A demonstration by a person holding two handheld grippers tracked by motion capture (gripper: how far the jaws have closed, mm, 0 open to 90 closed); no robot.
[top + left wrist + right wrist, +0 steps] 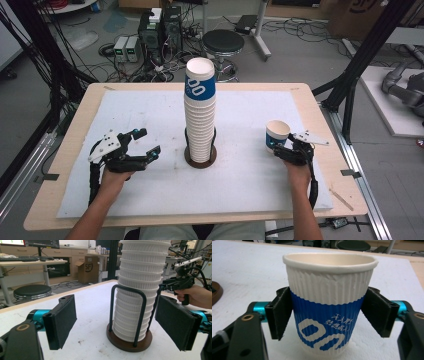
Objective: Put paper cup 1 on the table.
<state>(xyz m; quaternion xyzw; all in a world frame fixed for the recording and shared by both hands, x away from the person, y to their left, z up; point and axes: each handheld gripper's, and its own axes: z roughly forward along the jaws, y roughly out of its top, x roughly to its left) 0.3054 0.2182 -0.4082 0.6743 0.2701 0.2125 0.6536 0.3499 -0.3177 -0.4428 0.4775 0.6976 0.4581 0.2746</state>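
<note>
The tall stack of cups (200,112) in its wire stand (128,315) is rising mid-desk (150,195), blocking straight passage between the sides. A single cup (277,134) is standing at the right. White desk is lying open on both sides and in front of the stack.

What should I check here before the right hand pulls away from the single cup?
1. Cup upright on the table: ok.
2. Right gripper pads off the cup: cannot tell; the jaws stand either side of it, very close to or touching its wall.
3. Cup apart from the stack: ok, a bare stretch of table lies between them.
4. Stack seated in its holder: ok, straight inside the wire loops.
5. Left gripper out of the way: ok, open, holding nothing, short of the holder.
</note>
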